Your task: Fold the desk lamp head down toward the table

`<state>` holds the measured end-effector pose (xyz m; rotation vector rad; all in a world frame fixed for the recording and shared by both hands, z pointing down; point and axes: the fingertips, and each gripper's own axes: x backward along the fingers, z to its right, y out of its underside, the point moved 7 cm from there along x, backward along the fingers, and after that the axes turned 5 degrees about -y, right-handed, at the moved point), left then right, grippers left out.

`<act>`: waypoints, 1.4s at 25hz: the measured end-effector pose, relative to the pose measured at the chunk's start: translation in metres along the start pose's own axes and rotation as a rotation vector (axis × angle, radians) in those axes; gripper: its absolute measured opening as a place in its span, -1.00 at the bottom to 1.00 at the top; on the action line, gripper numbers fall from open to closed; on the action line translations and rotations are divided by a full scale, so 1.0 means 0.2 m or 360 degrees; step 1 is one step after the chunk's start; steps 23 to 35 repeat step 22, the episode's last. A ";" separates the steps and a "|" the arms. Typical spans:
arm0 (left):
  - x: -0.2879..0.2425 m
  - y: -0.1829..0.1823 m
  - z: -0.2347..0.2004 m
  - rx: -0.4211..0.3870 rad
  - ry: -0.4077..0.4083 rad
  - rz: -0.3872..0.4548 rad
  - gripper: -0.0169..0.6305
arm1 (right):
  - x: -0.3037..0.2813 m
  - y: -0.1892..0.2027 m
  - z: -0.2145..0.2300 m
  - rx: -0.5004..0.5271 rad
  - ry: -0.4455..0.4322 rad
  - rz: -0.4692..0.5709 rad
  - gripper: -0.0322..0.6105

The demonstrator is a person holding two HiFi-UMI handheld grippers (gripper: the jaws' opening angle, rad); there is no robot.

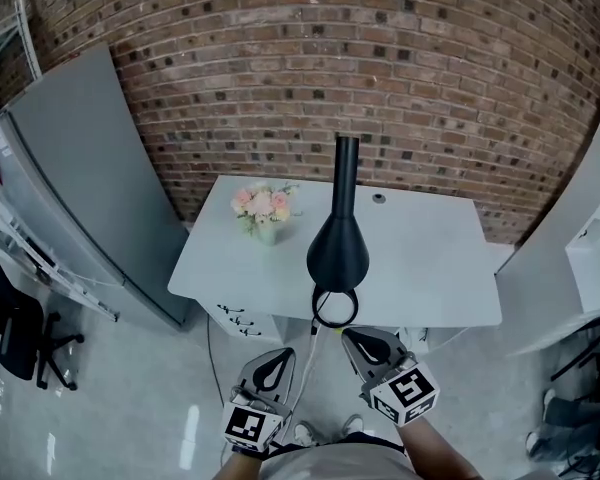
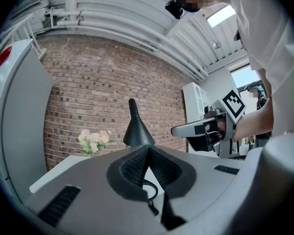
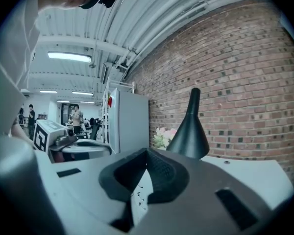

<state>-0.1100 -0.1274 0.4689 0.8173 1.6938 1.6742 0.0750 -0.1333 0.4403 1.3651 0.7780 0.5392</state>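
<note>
You hold the left gripper (image 1: 280, 360) and right gripper (image 1: 358, 340) closed and empty, just short of the white table's (image 1: 430, 258) near edge. The black desk lamp (image 1: 338, 238) stands mid-table, its cord (image 1: 305, 368) hanging between them. A flower vase (image 1: 263, 211) sits on the table's left part.

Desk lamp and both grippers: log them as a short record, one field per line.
desk lamp: black, upright on the white desk, wide end down
bouquet: small, left of the lamp, apart from it
left gripper: shut, empty, before the desk's near edge
right gripper: shut, empty, beside the left
wall: brick, behind the desk
</note>
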 end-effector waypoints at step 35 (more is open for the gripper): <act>0.03 -0.01 0.03 -0.0006 0.0055 0.0001 -0.92 | 0.06 0.02 -0.05 0.0000 0.0056 0.0003 -0.85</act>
